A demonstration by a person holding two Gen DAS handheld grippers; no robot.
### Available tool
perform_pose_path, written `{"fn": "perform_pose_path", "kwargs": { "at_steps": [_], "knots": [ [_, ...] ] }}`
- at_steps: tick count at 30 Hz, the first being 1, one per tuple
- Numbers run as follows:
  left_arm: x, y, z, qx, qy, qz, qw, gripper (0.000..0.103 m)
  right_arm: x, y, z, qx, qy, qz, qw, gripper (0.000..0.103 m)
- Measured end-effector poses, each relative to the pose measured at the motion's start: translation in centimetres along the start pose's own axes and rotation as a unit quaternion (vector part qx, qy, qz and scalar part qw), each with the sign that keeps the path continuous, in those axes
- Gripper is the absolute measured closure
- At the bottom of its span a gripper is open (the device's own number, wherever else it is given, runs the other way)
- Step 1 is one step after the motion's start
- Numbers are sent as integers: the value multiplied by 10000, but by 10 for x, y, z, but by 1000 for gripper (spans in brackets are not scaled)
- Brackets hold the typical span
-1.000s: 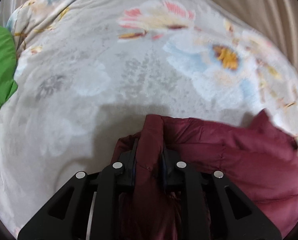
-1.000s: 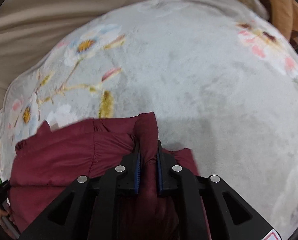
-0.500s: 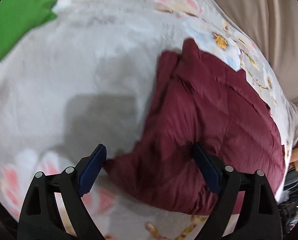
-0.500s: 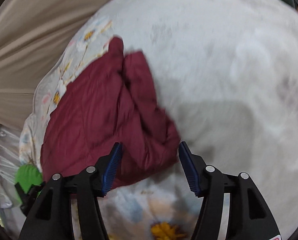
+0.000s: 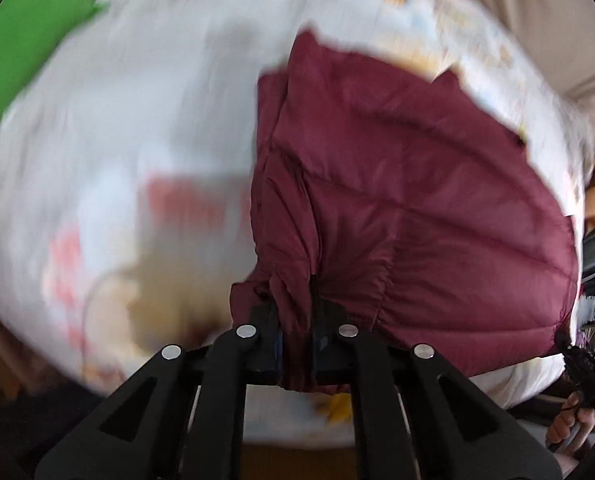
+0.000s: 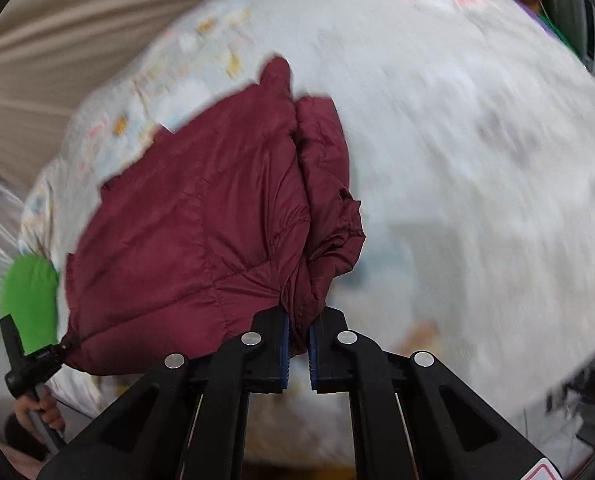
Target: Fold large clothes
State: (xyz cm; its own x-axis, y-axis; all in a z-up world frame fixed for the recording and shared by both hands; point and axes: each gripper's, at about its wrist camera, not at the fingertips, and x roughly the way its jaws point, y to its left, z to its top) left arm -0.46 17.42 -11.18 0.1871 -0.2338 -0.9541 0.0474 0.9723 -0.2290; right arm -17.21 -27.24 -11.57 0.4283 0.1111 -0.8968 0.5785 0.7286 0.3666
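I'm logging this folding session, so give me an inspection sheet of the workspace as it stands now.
Surface: floral blanket, blurred in both views.
Job's things: maroon puffer jacket lying on the blanket, gathered at both near corners.
Clutter: green item at the blanket's edge.
Grippers: left gripper and right gripper have just closed, each pinching a bunched jacket corner.
Cables: nothing seen.
Surroundings: beige curtain behind; a hand holding the other gripper's handle.

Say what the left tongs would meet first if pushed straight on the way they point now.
The maroon jacket already pinched in the left tongs; behind it, probably the floral blanket, though depth is unclear.
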Motion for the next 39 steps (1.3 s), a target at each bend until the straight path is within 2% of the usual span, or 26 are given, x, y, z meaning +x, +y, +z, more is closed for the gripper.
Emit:
{"fn": "perform_pose_path", "kwargs": {
  "at_steps": [3, 5, 7, 8, 10, 12, 13, 15, 16, 17, 20, 21, 24, 25, 28, 30, 31, 35, 37, 39],
  "knots": [
    [3, 0, -18, -109, -34, 60, 9999, 88, 21, -19, -27, 182, 480, -337, 9981, 91],
    [-18, -2, -10, -161, -376, 176, 9990, 81, 17, -19, -24, 288, 476, -365, 9978, 87],
    [-49, 0, 2, -333, -931, 179, 9949, 68, 1, -14, -13, 271, 249, -393, 9986, 81],
    [-70, 0, 13, -414, -1357, 134, 9898, 54, -12, -9, -3, 229, -24, -422, 9988, 80],
    [-94, -2, 34, -484, -1888, 46, 9808, 47, -34, -1, 16, 129, -565, -481, 9972, 71],
    [-101, -14, 60, -406, -2129, -193, 9760, 47, -46, 13, 43, 19, -1052, -351, 9938, 72],
    [-96, -25, 75, -330, -2155, -273, 9756, 47, -46, 18, 51, -46, -1113, -262, 9934, 77],
    [-80, -43, 85, -72, -2042, -304, 9784, 49, -32, 46, 75, -339, -1110, 20, 9932, 101],
    [-68, -55, 93, 95, -1906, -294, 9812, 49, -24, 54, 80, -482, -1056, 70, 9932, 102],
    [-50, -68, 98, 296, -1720, -289, 9842, 53, -11, 69, 86, -710, -998, 84, 9924, 102],
    [9, -94, 103, 692, -1158, -2, 9909, 54, 31, 108, 83, -1239, -653, 143, 9900, 102],
    [19, -96, 102, 767, -1137, 108, 9905, 53, 47, 121, 80, -1403, -520, 152, 9886, 102],
    [45, -109, 98, 1197, -1454, 560, 9805, 50, 81, 135, 79, -1834, -399, -123, 9822, 103],
    [49, -109, 100, 1238, -1497, 604, 9791, 49, 89, 132, 82, -1780, -406, -133, 9831, 103],
    [59, -115, 112, 1277, -1544, 694, 9773, 48, 102, 110, 108, -1114, -400, 1, 9930, 103],
    [64, -119, 116, 1342, -1599, 828, 9745, 47, 99, 117, 115, -1032, -443, -195, 9935, 103],
    [66, -120, 116, 1375, -1613, 880, 9733, 47, 89, 127, 112, -1052, -554, -295, 9925, 103],
    [67, -119, 116, 1367, -1675, 893, 9722, 47, 63, 166, 80, -1584, -659, 195, 9850, 103],
    [68, -121, 116, 1371, -1689, 938, 9715, 47, 78, 188, 62, -1957, -382, 199, 9797, 103],
    [67, -121, 117, 1361, -1661, 940, 9721, 47, 109, 198, 49, -2273, -151, -137, 9736, 103]
  ]
}}
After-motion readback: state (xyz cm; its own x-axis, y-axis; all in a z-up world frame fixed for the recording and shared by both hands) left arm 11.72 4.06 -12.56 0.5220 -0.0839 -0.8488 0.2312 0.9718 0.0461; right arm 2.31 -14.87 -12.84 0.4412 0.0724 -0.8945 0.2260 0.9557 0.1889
